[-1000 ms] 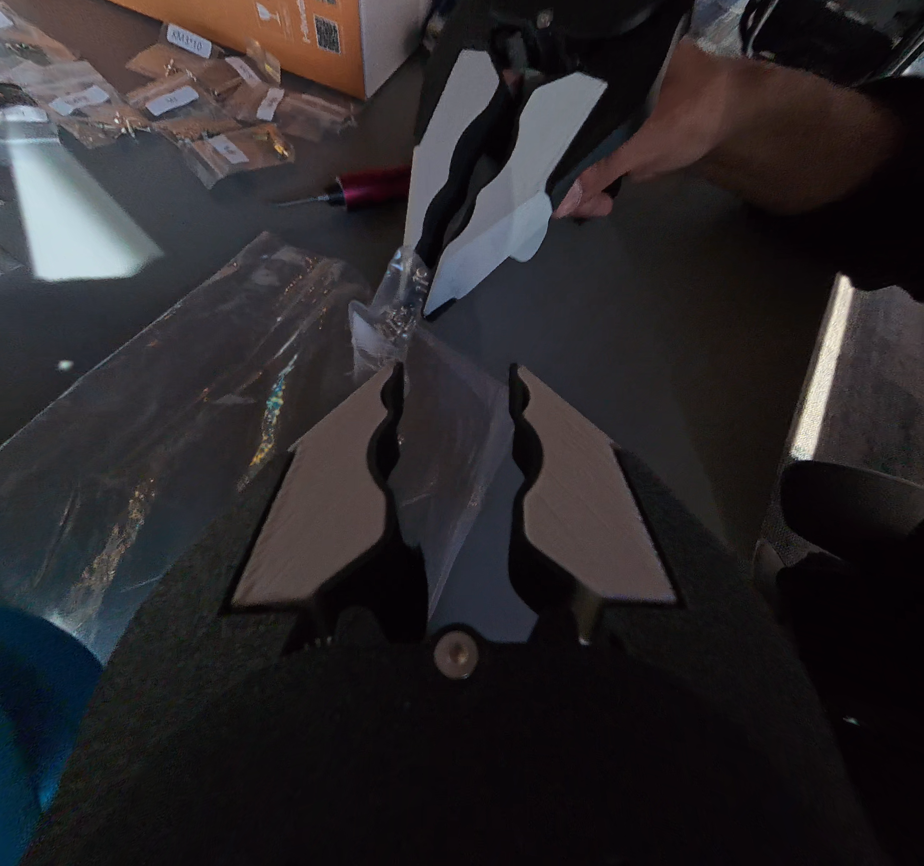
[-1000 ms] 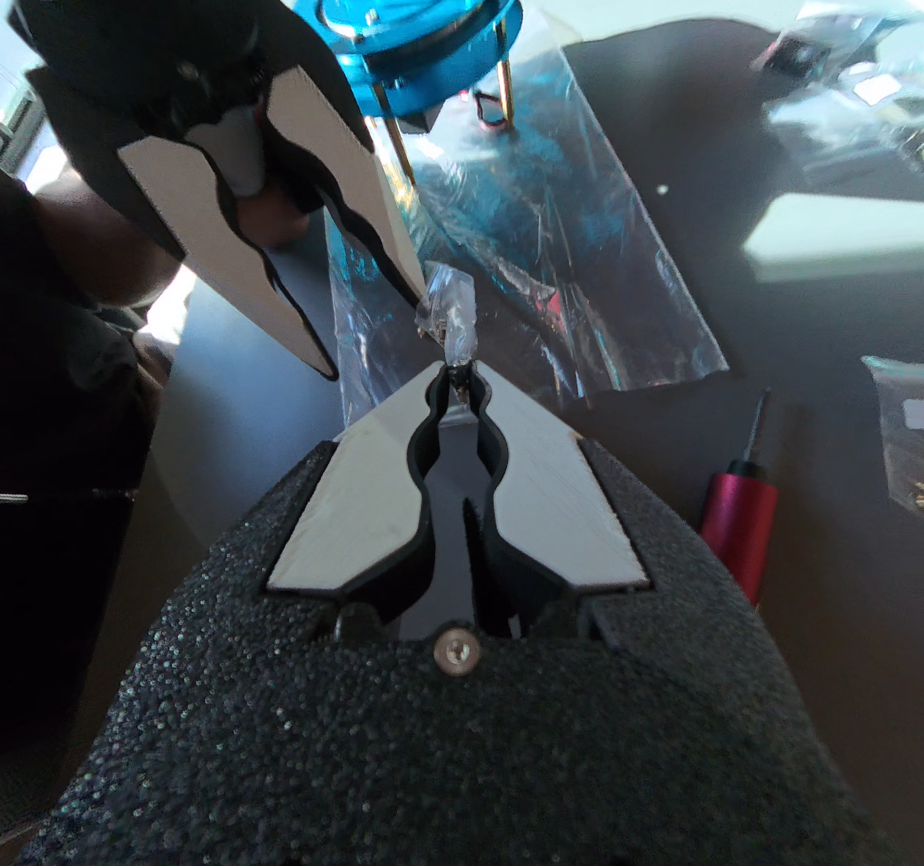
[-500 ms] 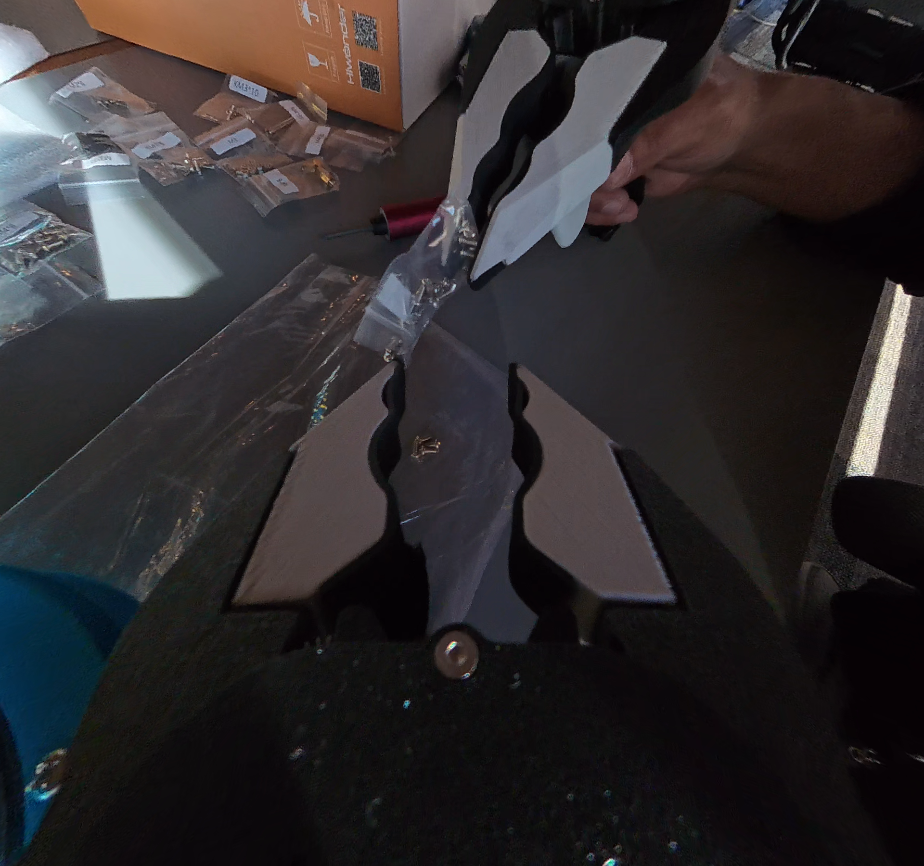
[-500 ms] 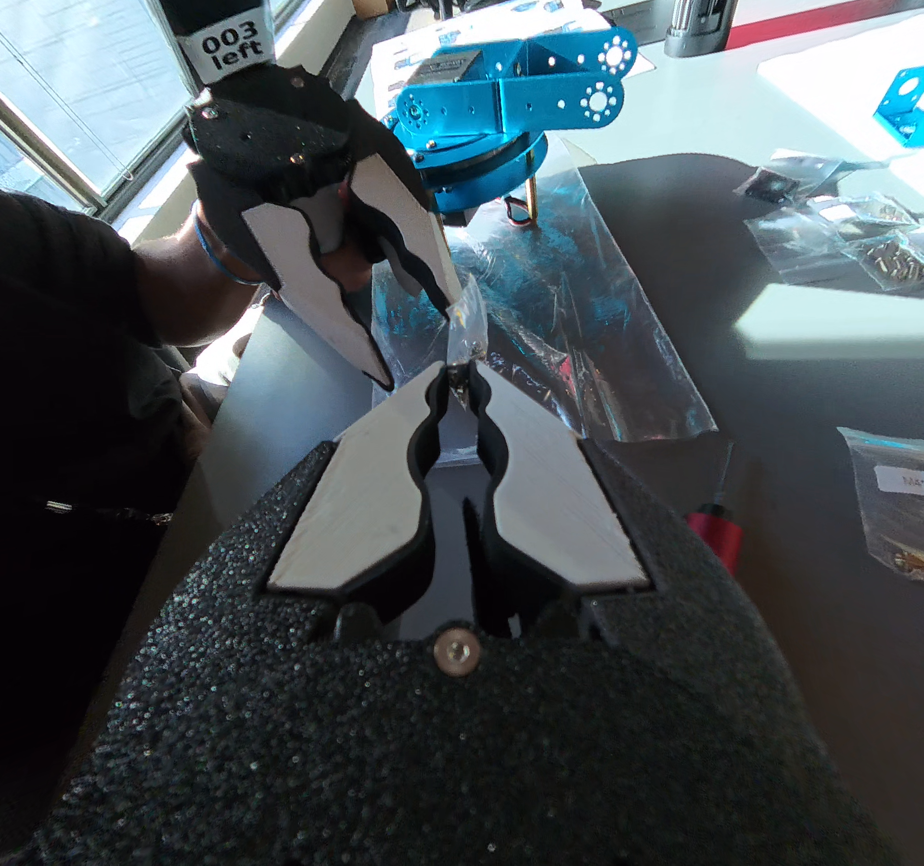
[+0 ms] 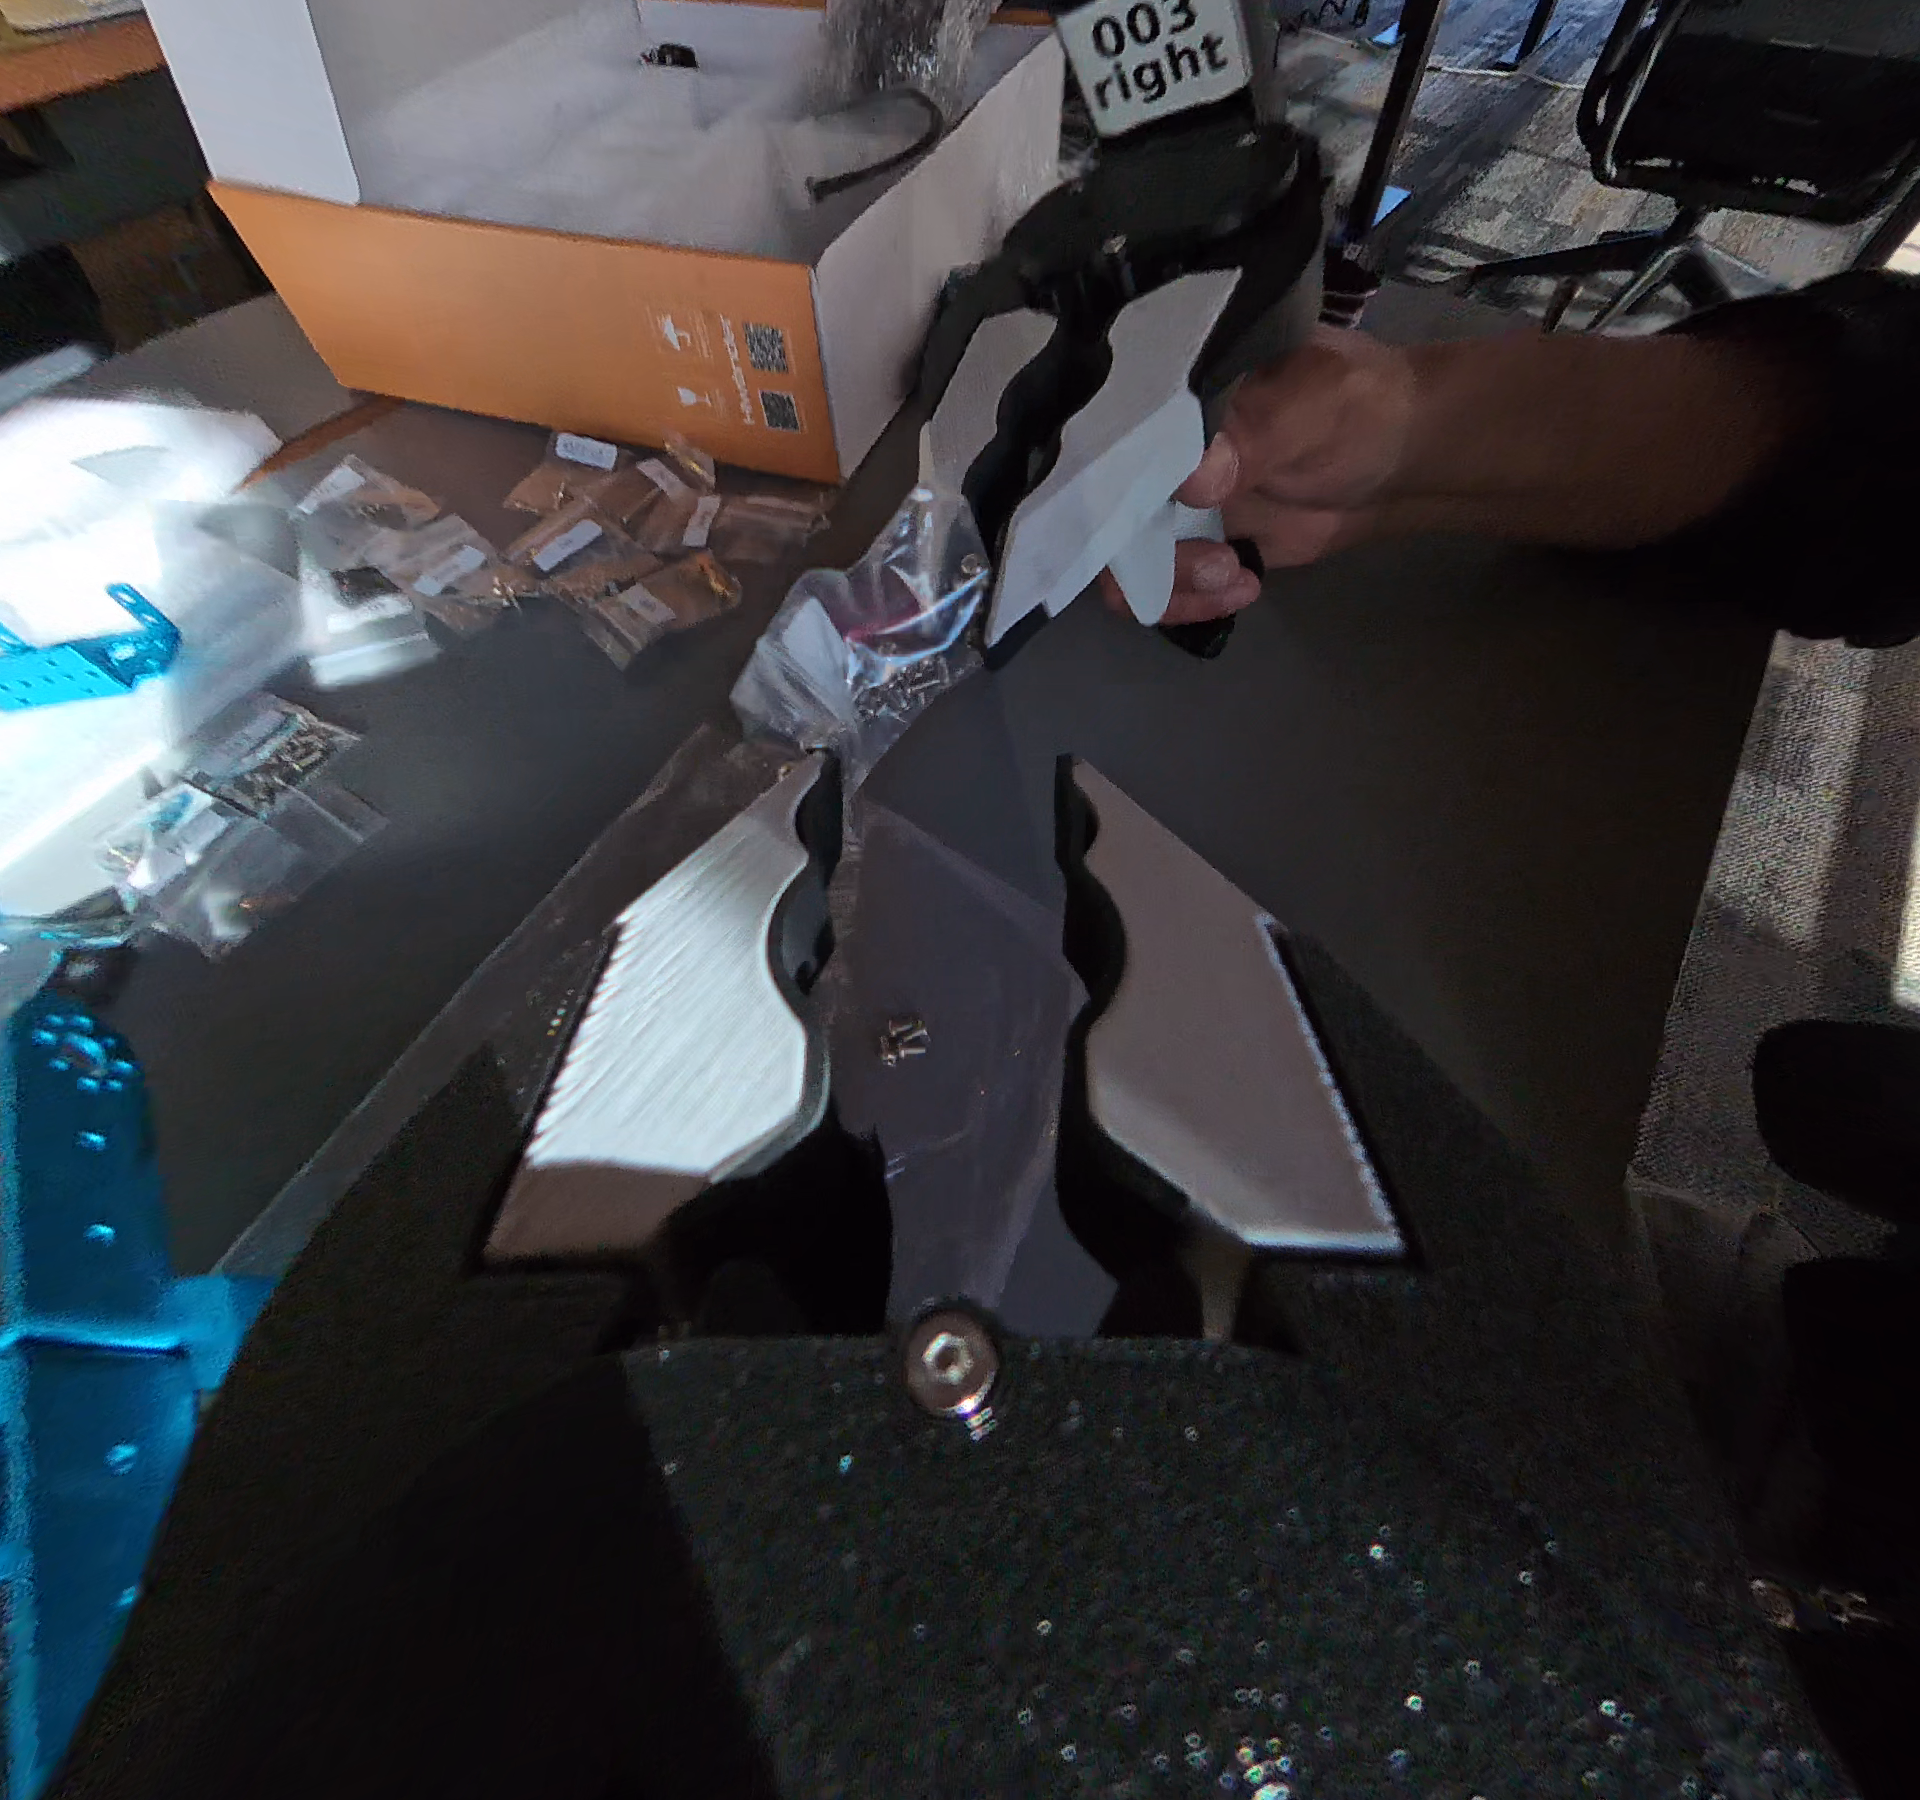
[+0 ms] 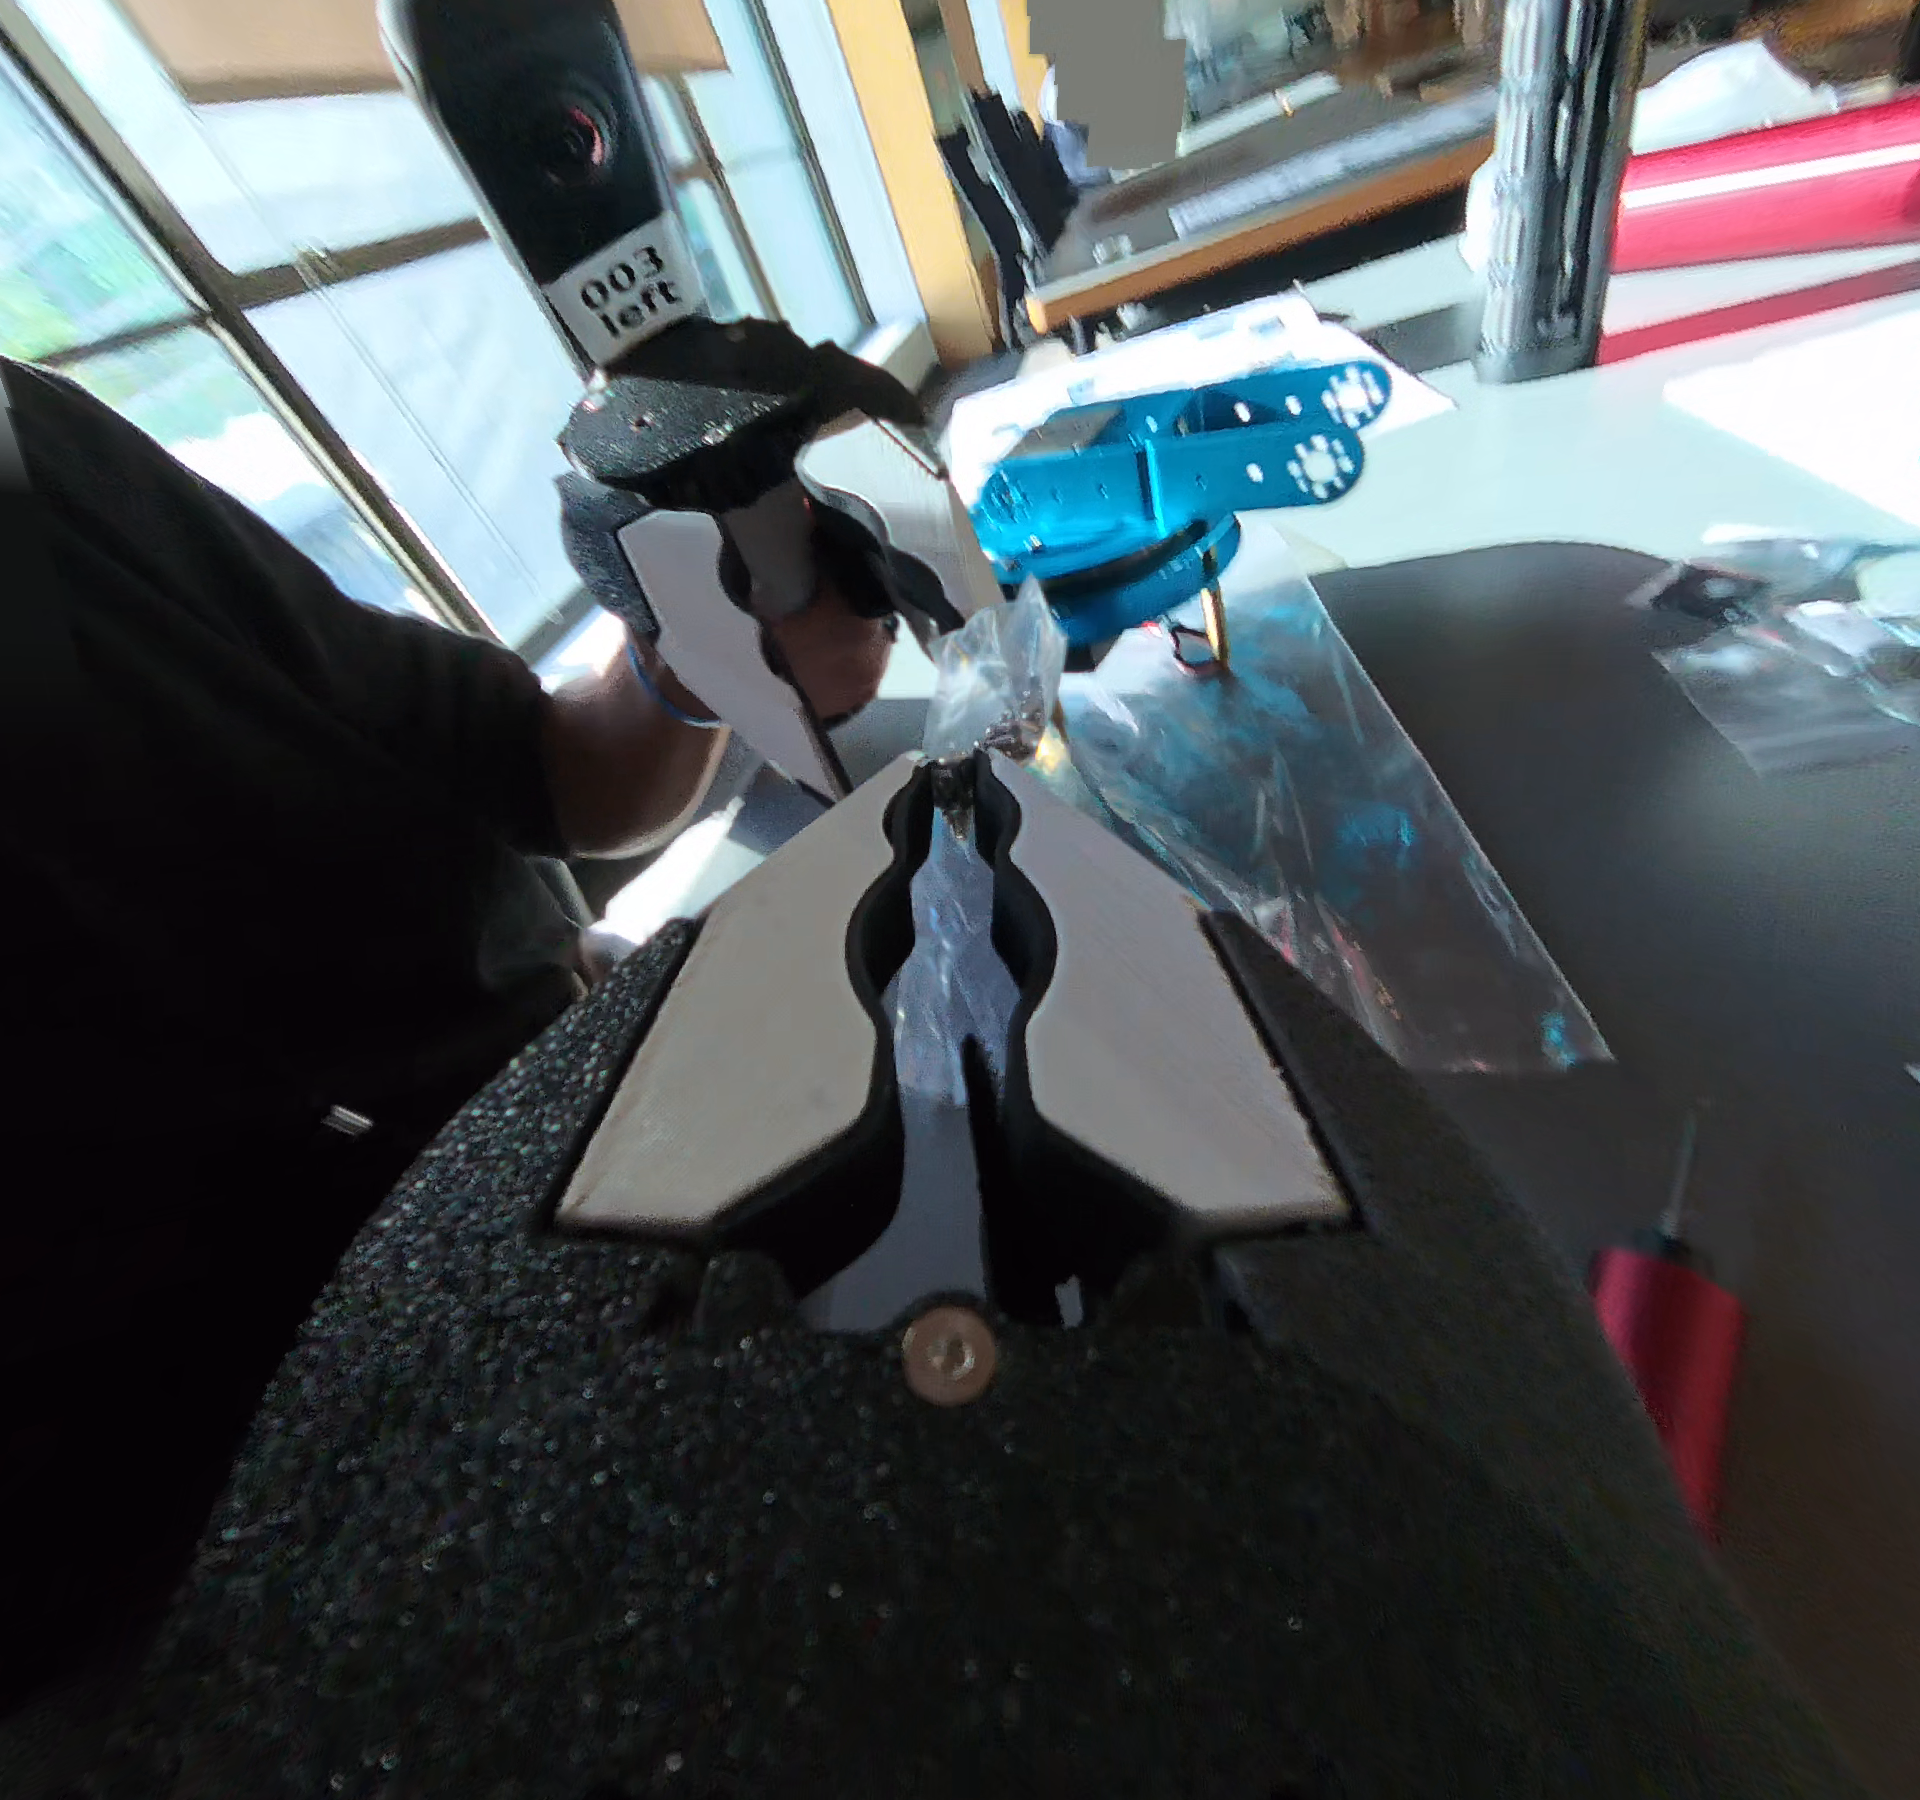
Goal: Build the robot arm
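Dark table (image 5: 1351, 763); clear crumpled bag (image 6: 992, 675) (screws inside).

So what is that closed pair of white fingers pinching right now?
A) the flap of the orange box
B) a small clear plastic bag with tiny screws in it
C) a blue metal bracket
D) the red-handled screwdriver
B: the right gripper is shut on the small clear bag of screws, raised off the dark table, while the left gripper is open beside it.

Left claw (image 5: 940, 774) agape — right claw (image 5: 987, 607) pinching screw bag (image 5: 873, 628).
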The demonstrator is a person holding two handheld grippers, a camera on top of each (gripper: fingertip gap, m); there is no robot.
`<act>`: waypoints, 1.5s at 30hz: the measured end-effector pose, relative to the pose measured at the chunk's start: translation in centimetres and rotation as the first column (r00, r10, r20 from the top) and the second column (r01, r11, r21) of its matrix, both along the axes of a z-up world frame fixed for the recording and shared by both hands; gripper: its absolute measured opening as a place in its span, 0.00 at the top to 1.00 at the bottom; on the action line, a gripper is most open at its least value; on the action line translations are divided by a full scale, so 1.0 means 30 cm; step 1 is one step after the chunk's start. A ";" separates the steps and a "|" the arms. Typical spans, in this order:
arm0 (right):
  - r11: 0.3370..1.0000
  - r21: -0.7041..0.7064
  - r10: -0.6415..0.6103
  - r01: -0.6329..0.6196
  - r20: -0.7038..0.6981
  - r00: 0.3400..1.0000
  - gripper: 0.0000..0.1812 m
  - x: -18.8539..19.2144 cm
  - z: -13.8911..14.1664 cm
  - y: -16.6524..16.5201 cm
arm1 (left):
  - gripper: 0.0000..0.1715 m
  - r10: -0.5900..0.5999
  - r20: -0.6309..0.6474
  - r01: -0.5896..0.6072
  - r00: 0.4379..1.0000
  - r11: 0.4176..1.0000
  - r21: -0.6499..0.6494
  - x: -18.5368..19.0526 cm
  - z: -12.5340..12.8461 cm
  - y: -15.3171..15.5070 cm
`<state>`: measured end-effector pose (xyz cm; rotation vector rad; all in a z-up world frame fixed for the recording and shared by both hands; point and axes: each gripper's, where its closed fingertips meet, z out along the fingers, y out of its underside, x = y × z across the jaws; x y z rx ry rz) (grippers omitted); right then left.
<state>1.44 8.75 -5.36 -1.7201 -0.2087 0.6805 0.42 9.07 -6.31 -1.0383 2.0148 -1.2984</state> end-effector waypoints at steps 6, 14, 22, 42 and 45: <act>0.975 0.220 0.072 -0.026 -0.205 0.976 0.97 0.004 0.149 -0.029 | 0.84 -0.016 0.064 0.010 0.998 0.995 0.096 -0.001 0.177 -0.023; 0.960 0.280 0.105 -0.015 -0.310 0.945 0.97 -0.003 0.172 -0.014 | 1.00 0.011 -0.083 0.006 0.997 0.980 0.201 0.040 0.213 0.027; 0.987 0.145 -0.021 0.067 -0.302 0.953 0.93 0.036 0.101 0.026 | 1.00 -0.060 -0.272 0.151 0.961 0.932 0.328 0.066 0.183 0.064; 0.995 0.054 -0.097 0.088 0.204 0.974 0.93 -0.042 -0.007 0.043 | 1.00 -0.181 -0.578 0.551 0.796 0.612 0.568 -0.029 0.009 0.061; 0.995 0.026 -0.099 0.096 0.197 0.975 0.99 -0.030 -0.019 0.046 | 1.00 -0.185 -0.564 0.543 0.805 0.614 0.573 -0.025 0.006 0.057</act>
